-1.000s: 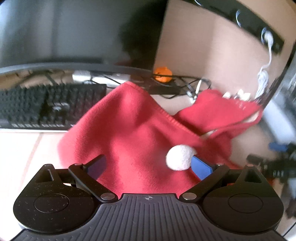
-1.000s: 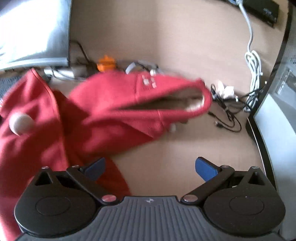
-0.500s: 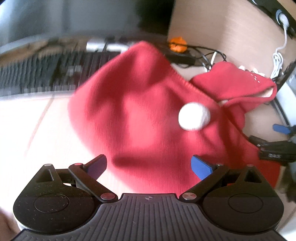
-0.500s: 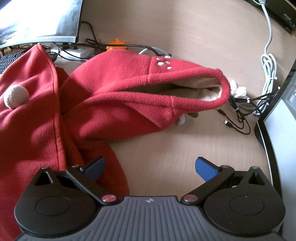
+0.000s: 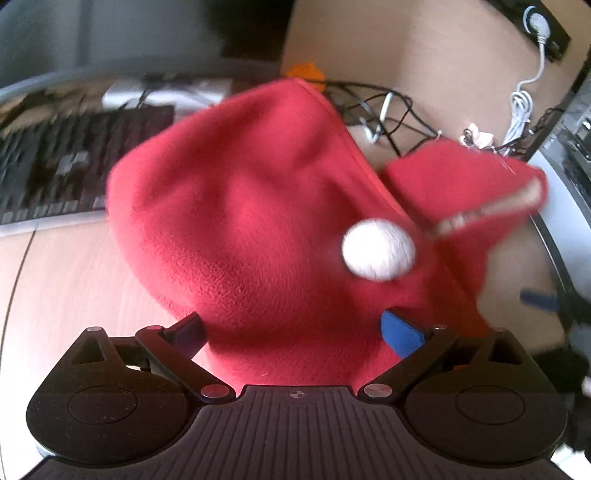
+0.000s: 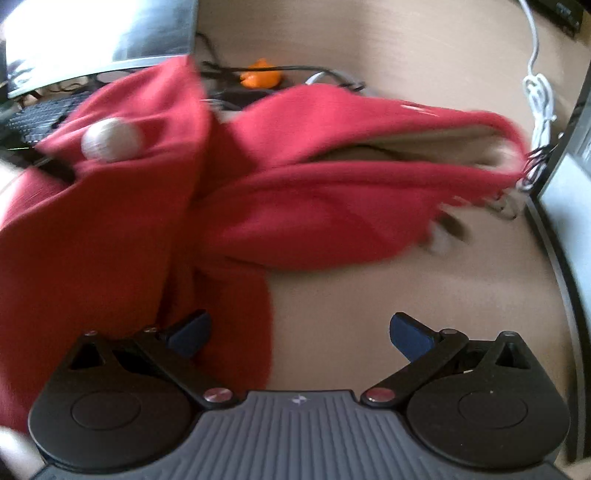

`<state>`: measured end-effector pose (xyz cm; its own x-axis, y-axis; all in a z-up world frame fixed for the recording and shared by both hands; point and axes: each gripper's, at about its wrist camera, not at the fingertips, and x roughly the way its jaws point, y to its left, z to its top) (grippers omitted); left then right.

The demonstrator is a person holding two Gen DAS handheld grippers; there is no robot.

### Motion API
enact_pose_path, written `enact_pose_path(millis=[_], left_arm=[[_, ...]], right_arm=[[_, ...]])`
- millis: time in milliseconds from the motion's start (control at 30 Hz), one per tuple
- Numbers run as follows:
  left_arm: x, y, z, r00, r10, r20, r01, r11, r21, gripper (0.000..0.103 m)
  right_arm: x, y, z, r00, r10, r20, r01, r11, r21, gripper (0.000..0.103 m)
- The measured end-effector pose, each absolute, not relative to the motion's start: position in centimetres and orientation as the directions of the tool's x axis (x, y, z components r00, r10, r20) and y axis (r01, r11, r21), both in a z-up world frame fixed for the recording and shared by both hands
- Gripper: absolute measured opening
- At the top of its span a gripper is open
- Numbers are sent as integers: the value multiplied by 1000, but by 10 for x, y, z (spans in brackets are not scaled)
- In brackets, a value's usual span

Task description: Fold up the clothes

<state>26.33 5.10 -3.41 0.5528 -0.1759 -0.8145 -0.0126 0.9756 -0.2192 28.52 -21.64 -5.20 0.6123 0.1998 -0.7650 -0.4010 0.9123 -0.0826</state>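
Both wrist cameras look forward and down over their own fingers, close above the desk [image 6: 406, 258]; both show the red garment [image 5: 240, 221], its white pompom [image 5: 378, 253] and the orange object [image 6: 260, 75].

— How many garments on the tabletop [image 6: 406, 295]?
— One, a red fleece garment [image 5: 251, 221], with one white pompom [image 5: 378, 248] and one hood [image 6: 369, 155] lined in beige

— Tools?
— Two: the left tool [image 5: 293, 328] and the right tool [image 6: 299, 330], each with two blue-tipped fingers [image 6: 410, 334]

— And at the far side?
— One black keyboard [image 5: 66, 162] far left, one monitor [image 6: 99, 33] above it, one small orange object [image 6: 260, 75] behind the fleece, one white coiled cable [image 6: 539, 99] far right. The black cables [image 5: 388, 110] lie in a tangle; too blurred to count

— Anything else?
— One white box [image 5: 166, 92] by the keyboard, blurred
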Motion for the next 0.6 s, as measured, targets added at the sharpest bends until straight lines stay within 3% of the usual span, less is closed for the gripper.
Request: enact_pose_path(millis=[167, 300, 467, 600], left_arm=[[295, 52, -27, 560, -146, -816, 49, 988, -143, 100], [294, 52, -4, 599, -166, -783, 105, 986, -129, 100], [281, 42, 20, 612, -320, -724, 219, 947, -234, 100], [276, 20, 7, 533, -413, -738, 303, 908, -289, 100]], right_arm=[[257, -174, -48, 598, 283, -749, -514, 853, -87, 103], [250, -196, -15, 631, 305, -713, -545, 829, -128, 103], [252, -271, 36, 723, 261, -640, -402, 912, -82, 103], [253, -308, 44, 802, 101, -589, -207, 972, -115, 103]])
